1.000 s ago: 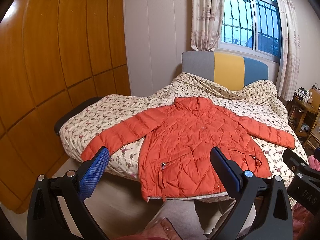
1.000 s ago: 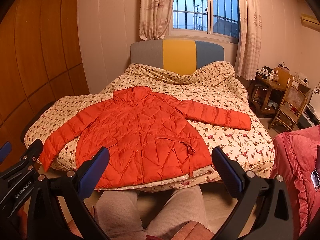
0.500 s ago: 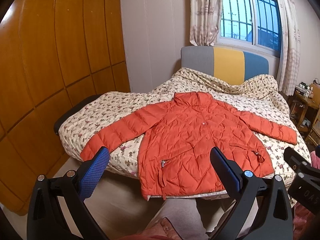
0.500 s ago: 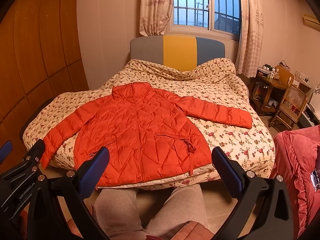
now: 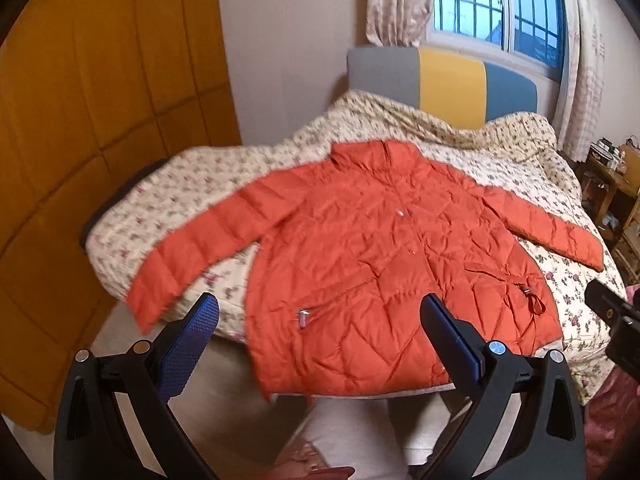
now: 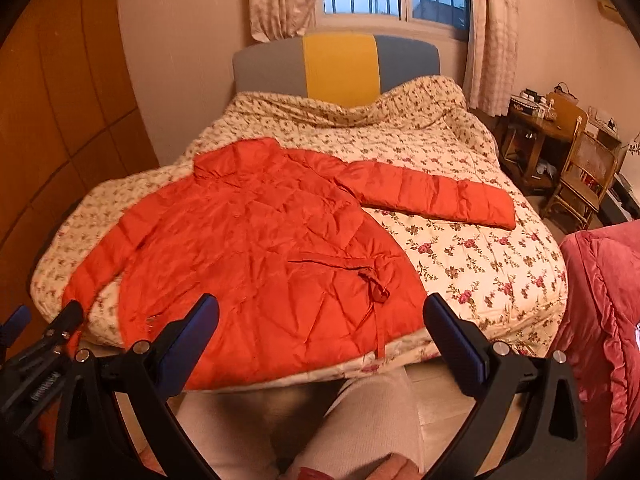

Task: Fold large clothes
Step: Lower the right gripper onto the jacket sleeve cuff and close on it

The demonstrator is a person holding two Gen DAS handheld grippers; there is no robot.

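Left wrist view: the left gripper (image 5: 318, 338) hovers with its blue-padded fingers (image 5: 188, 346) spread wide and empty, above the foot of a bed (image 5: 576, 308). No lettering can be read here; the other gripper's black body at the right edge is too blurred. An orange quilted puffer jacket (image 5: 384, 268) lies front up and unfolded on the floral quilt (image 5: 500, 164), collar toward the grey, yellow and blue headboard (image 5: 444, 84), both sleeves spread outward. Compared with a second ago, the jacket fills more of the frame and the view is tilted and blurred. Right wrist view: the right gripper (image 6: 320, 340) is likewise wide open and holds nothing. White lettering on the left gripper's body at lower left is too small to read. The jacket's hem now sits between the fingers, closer than before. Light-trousered legs (image 6: 360, 420) show below.
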